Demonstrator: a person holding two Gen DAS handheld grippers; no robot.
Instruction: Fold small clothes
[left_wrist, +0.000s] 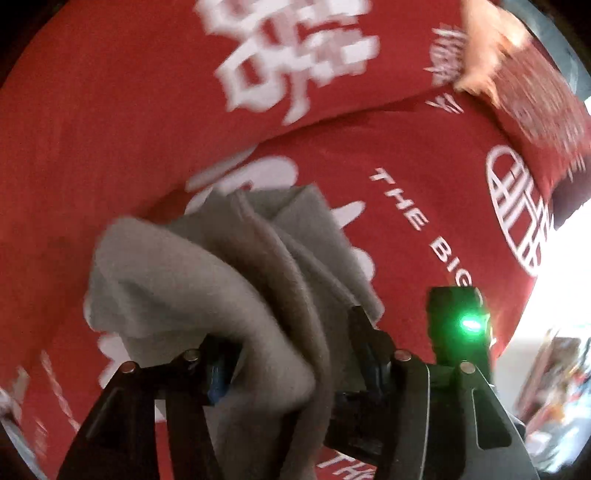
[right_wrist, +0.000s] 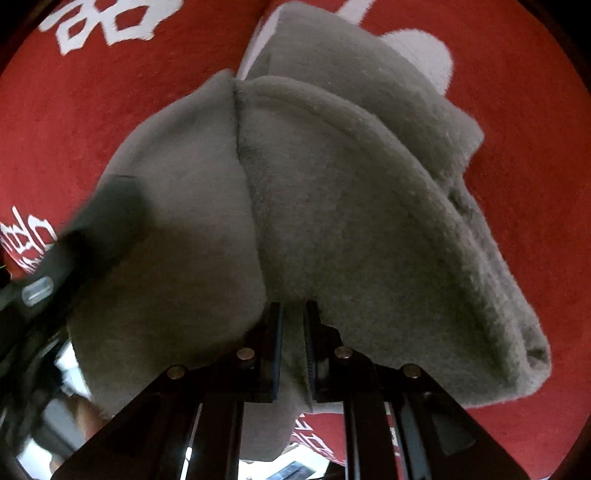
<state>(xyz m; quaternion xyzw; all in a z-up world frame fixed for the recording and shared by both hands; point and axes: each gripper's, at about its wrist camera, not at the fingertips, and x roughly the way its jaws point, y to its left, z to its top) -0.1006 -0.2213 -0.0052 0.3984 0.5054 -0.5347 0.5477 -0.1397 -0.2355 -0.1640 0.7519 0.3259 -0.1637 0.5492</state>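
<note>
Between both tongs' fingers, left tongs (left_wrist: 291, 354) and right tongs (right_wrist: 293, 343), bunches the grey garment (right_wrist: 332, 192).

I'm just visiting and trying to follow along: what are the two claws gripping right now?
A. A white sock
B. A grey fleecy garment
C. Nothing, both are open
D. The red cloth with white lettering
B: both the left claw and the right claw are shut on the bunched grey garment, which is held over the red cloth.

Probably a shop or stall: red printed cloth (left_wrist: 110, 147) covers the table, blurred clutter (left_wrist: 554, 369) beyond.
</note>
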